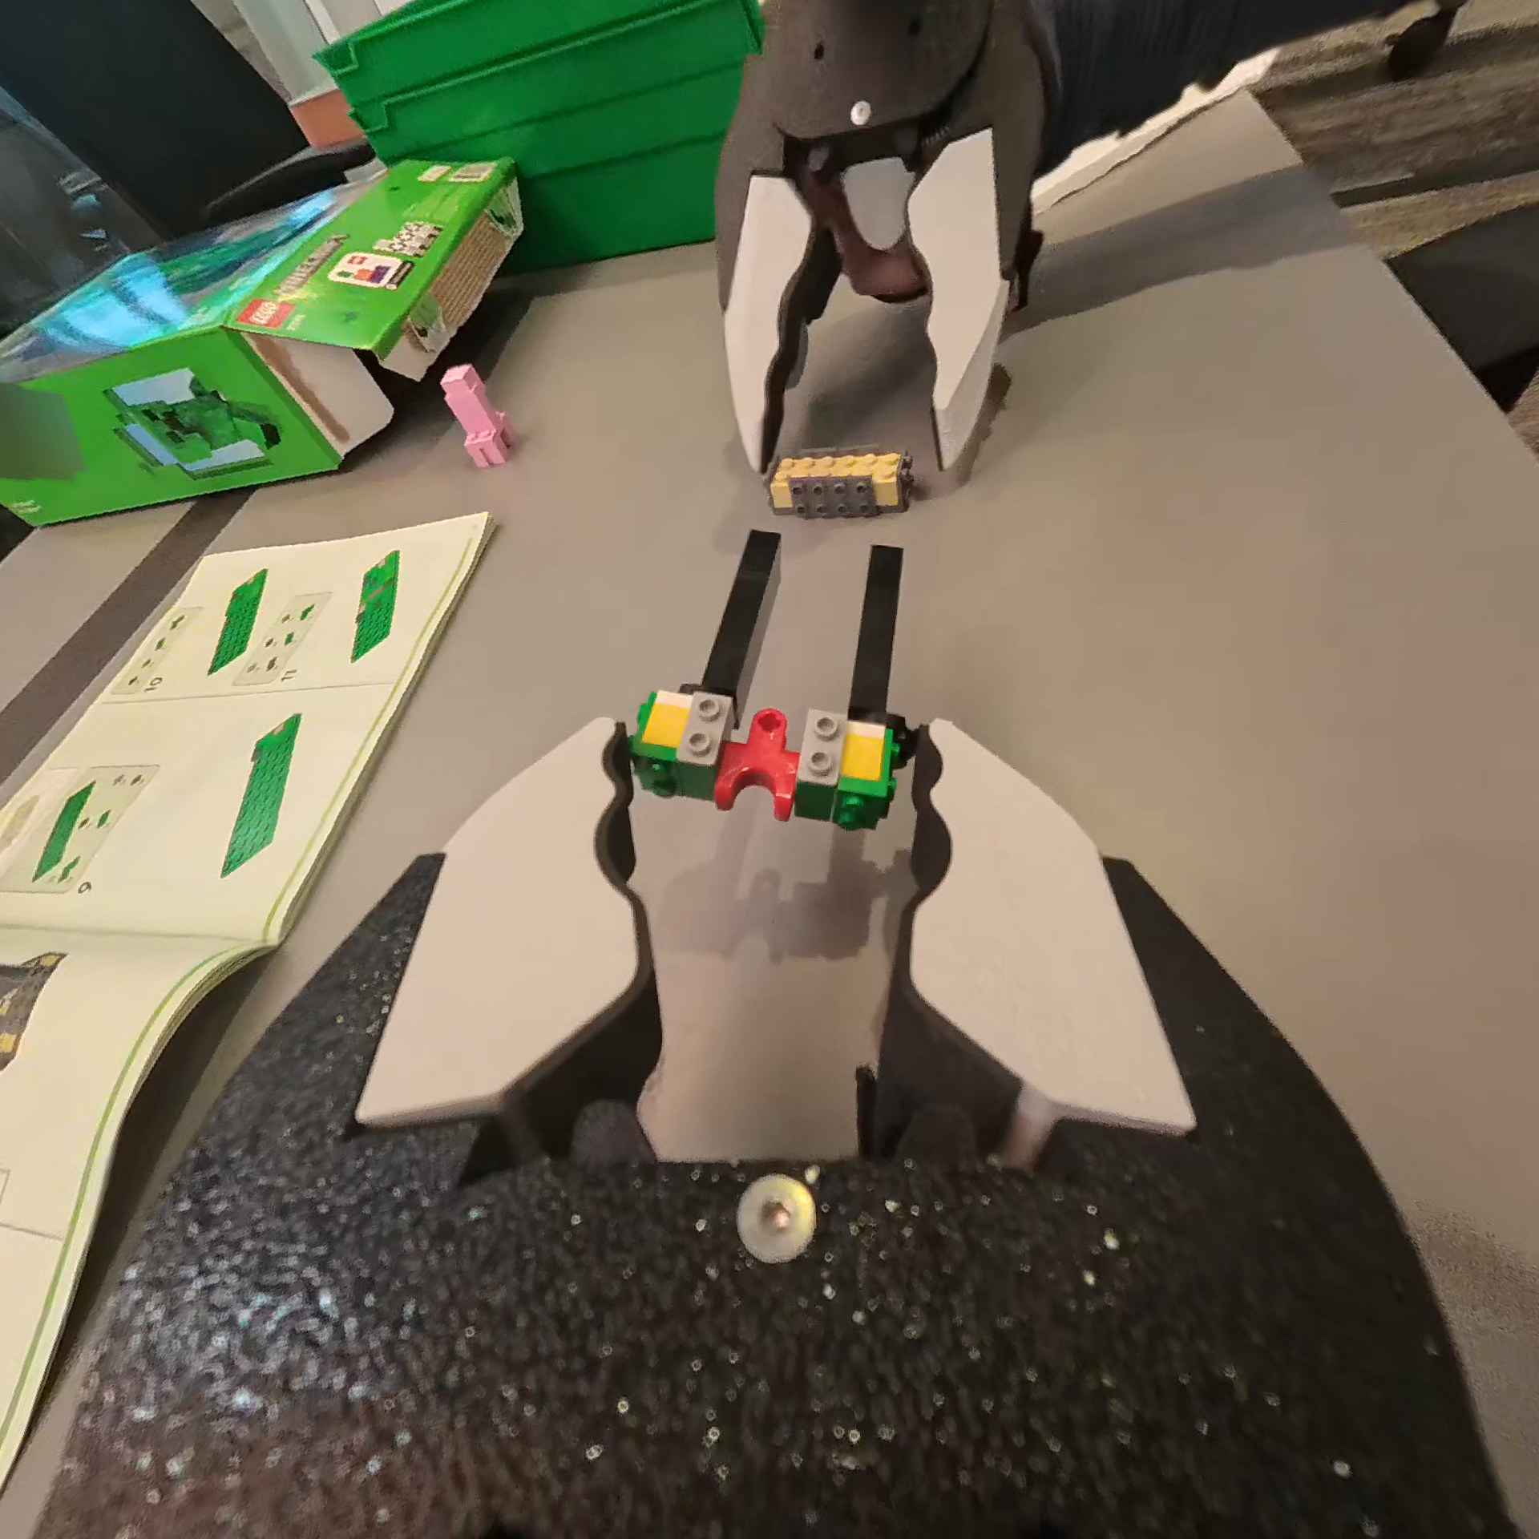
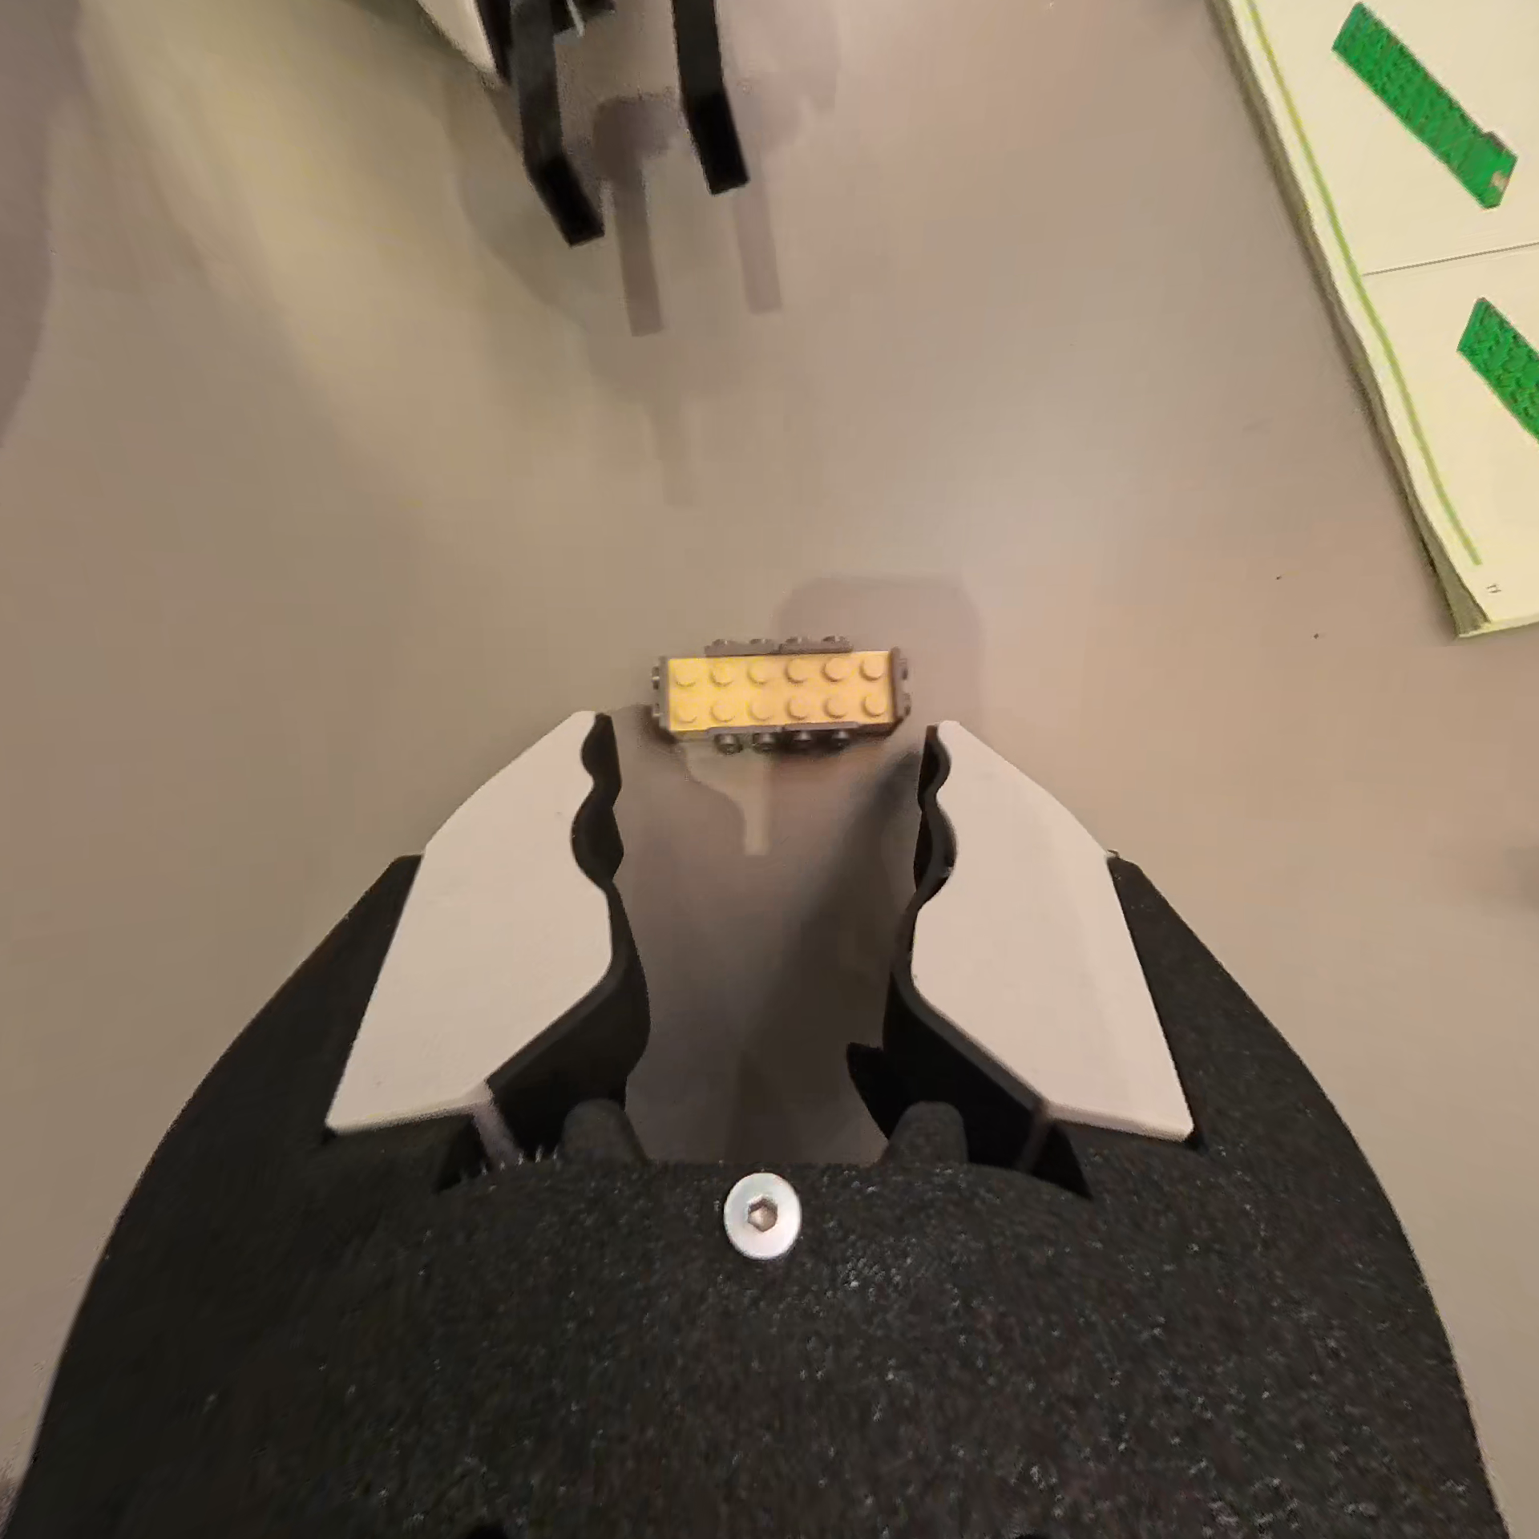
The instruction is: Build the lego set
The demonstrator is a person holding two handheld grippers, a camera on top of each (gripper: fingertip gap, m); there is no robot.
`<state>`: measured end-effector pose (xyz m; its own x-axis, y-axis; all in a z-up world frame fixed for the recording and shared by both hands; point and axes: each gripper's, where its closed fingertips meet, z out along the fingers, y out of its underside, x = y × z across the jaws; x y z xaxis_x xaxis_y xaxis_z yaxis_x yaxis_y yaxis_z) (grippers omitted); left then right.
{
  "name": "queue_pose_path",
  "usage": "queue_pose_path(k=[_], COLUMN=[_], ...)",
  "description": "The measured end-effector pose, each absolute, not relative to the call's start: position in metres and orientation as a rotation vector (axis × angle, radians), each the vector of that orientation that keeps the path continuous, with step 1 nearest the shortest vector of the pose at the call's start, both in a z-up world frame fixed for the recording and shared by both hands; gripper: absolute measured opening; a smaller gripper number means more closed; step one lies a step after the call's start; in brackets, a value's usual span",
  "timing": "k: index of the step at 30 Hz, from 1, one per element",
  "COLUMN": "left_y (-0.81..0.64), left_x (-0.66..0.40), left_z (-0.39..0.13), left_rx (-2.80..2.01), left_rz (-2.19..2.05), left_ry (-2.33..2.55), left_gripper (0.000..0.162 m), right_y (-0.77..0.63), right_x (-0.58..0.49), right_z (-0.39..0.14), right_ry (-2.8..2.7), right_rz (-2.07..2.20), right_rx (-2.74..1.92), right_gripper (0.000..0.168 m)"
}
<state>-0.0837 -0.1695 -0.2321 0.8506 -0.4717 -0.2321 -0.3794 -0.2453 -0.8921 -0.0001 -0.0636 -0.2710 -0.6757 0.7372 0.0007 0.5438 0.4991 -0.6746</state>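
— What worries you, standing here?

— The left gripper (image 1: 770,741) has that green, red and grey assembly (image 1: 766,762) pinched by its two ends, with two long black bars (image 1: 874,625) sticking out ahead. I reckon they could knock the tan brick block (image 1: 839,485) on the grey table (image 1: 1166,666) if the hand pushes forward. A clamp on the very ends could also let the piece twist or pop apart.

— And the jaws?

— The left ones are closed on the assembly, fingers (image 1: 533,916) touching the green ends, and it looks lifted off the table, judging by its shadow. The right gripper (image 2: 766,737) is spread wide and holds nothing; the tan block lies just beyond its tips, apart from them as far as I can tell.

— Anything near the block?

— To its left stands a small pink figure (image 1: 476,416); beyond that the green box (image 1: 166,391), and nearer us than the box the open instruction booklet (image 1: 250,708). Behind the block are stacked green bins (image 1: 541,108).

— So the risk on the right?

— Coming down skewed, I'd guess, and shoving the block away.
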Motion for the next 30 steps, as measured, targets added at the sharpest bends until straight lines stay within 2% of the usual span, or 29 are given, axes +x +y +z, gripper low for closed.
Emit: queue_pose_path(k=[1,3,5,10,12,16,19,21,26,30], left_y=[-0.169,-0.169,-0.17,-0.171,-0.172,-0.175,-0.176,-0.178,-0.179,-0.18], left_x=[-0.082,-0.081,-0.08,-0.08,-0.079,-0.078,-0.078,-0.079,-0.079,-0.078], left_z=[-0.233,-0.234,-0.235,-0.233,-0.233,-0.233,-0.233,-0.233,-0.232,-0.231], left_rx=[-1.866,-1.868,-1.865,-1.853,-1.85,-1.846,-1.841,-1.841,-1.838,-1.828], left_rz=[-0.093,-0.075,-0.068,-0.074,-0.076,-0.076,-0.082,-0.083,-0.086,-0.07], left_ry=[0.646,0.663,0.67,0.669,0.676,0.689,0.688,0.689,0.695,0.708], left_gripper=[0.065,0.065,0.065,0.065,0.065,0.065,0.065,0.065,0.065,0.065], right_y=[-0.063,-0.065,-0.066,-0.05,-0.035,-0.001,0.01,0.016,0.005,-0.001], right_x=[-0.002,-0.004,-0.006,0.0,0.014,0.042,0.06,0.062,0.053,0.05], right_z=[-0.271,-0.274,-0.276,-0.27,-0.267,-0.253,-0.247,-0.247,-0.261,-0.266], right_ry=[-2.461,-2.479,-2.508,-2.732,-2.904,-3.108,-3.123,-3.102,-3.092,-3.068], right_rz=[0.949,0.93,0.888,0.615,0.323,-0.526,-1.111,-1.351,-1.377,-1.262], right_rx=[-1.081,-1.065,-1.046,-1.051,-1.108,-1.159,-1.221,-1.171,-1.148,-1.174], right_gripper=[0.069,0.069,0.059,0.059,0.059,0.059,0.059,0.059,0.059,0.081])
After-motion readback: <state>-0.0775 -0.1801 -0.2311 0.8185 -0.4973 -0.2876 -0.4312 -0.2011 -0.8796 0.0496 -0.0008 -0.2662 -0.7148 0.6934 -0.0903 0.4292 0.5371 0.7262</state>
